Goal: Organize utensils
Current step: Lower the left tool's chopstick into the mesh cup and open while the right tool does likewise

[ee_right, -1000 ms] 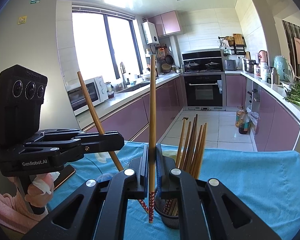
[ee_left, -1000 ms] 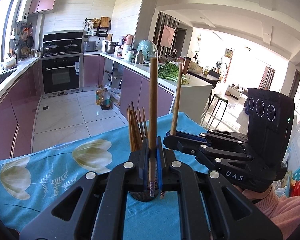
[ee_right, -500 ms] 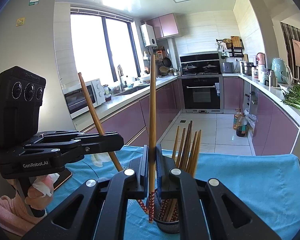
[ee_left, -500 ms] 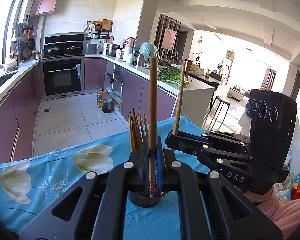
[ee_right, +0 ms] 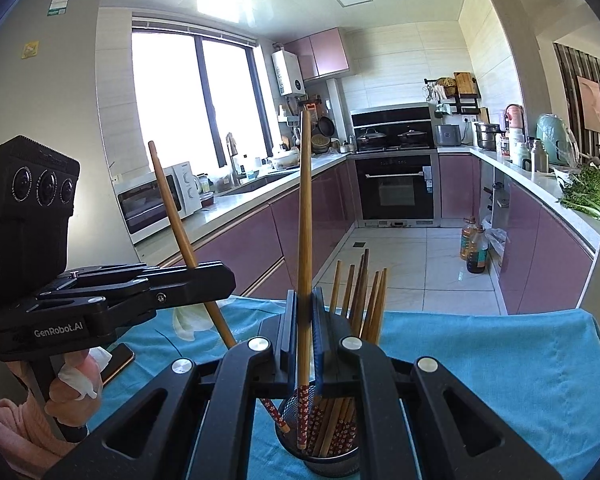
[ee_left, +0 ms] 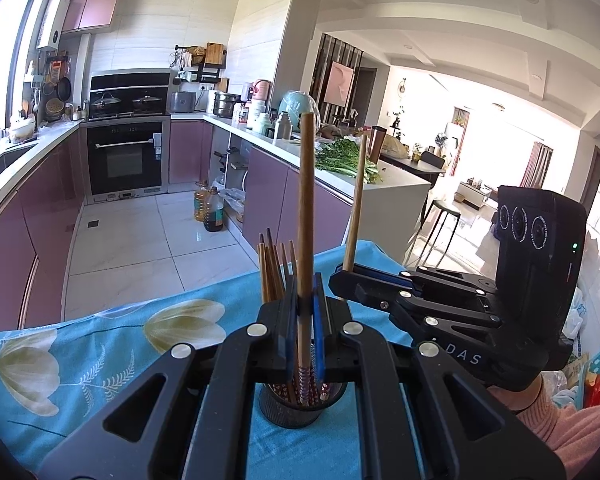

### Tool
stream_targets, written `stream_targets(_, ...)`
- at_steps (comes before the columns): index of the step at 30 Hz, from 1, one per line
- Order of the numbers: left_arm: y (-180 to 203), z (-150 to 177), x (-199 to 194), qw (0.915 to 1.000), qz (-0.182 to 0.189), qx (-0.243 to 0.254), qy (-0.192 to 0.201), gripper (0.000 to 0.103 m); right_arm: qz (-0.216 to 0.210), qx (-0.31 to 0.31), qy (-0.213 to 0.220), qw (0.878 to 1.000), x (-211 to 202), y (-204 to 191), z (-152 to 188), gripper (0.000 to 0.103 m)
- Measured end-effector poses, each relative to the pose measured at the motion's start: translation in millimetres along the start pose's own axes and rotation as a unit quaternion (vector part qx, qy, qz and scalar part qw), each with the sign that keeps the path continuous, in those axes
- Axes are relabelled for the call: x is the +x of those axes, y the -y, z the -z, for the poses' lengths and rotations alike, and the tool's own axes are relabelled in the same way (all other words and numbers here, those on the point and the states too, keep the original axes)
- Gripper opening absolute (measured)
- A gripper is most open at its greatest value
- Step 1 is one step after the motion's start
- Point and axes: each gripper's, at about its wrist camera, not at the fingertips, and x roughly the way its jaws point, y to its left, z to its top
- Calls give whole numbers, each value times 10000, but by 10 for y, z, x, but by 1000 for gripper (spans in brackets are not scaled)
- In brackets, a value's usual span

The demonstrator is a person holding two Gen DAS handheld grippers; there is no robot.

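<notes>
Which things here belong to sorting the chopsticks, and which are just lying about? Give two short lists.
Job: left gripper with its chopstick; right gripper with its chopstick; holder; chopsticks already in it.

Lying about: phone, oil bottles, greens, microwave.

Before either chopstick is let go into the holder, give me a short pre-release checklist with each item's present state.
1. Left gripper shut on its chopstick: ok.
2. Right gripper shut on its chopstick: ok.
3. Right chopstick's patterned tip inside the black holder: ok, seen from the right wrist.
4. Left chopstick's tip inside the rim: from the right wrist it sits at the holder's left edge; cannot tell.
5. Holder upright on the blue cloth: ok.
6. Room among the chopsticks already in the holder: cannot tell.
</notes>
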Motion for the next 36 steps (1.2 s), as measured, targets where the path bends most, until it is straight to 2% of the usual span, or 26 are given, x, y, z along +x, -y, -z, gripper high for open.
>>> stream_targets(36, 25, 69, 339, 9989, -197, -11, -434, 7, 122, 136, -332, 9993, 223, 80, 89, 6)
